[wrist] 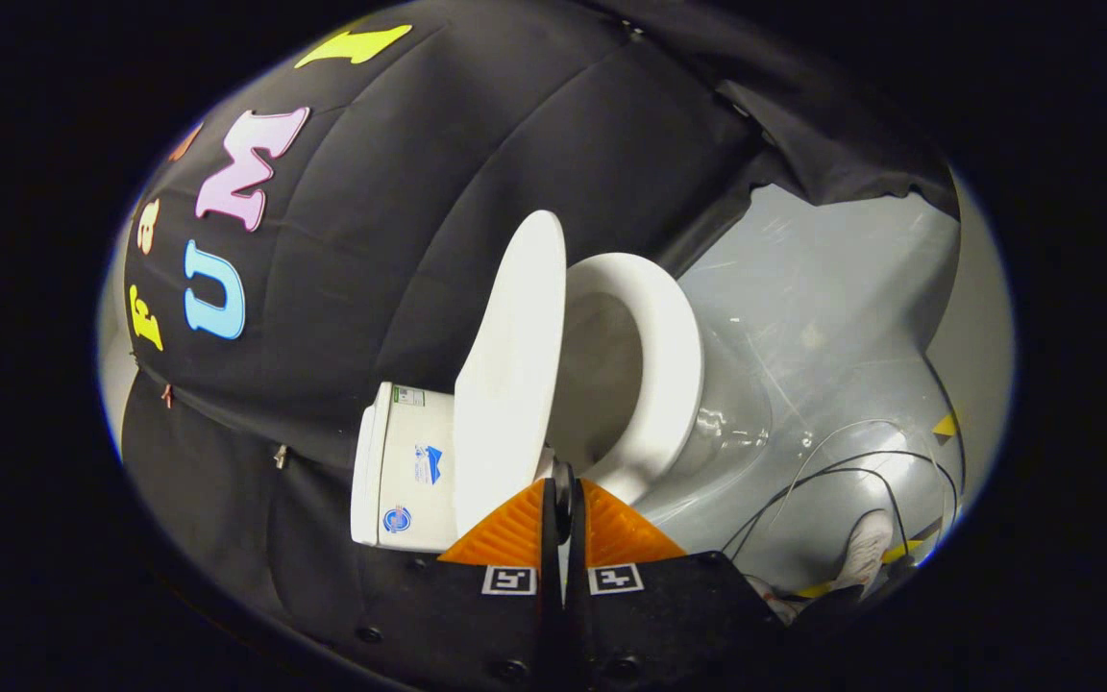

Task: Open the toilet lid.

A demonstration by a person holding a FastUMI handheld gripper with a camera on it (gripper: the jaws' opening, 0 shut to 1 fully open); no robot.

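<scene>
Jaws nearly closed, holding nothing, at bottom center just below toilet lid; lid raised off seat, task approx. done.

Setting: a staged recording booth fitted out as a bathroom corner, not a lived-in home. Evidence: one white toilet with its lid raised beside the open seat; black cloth wall hung directly behind its tank; bare grey floor before the bowl; loose cables on that floor near the base, with what may be yellow tape marks beyond them.
</scene>
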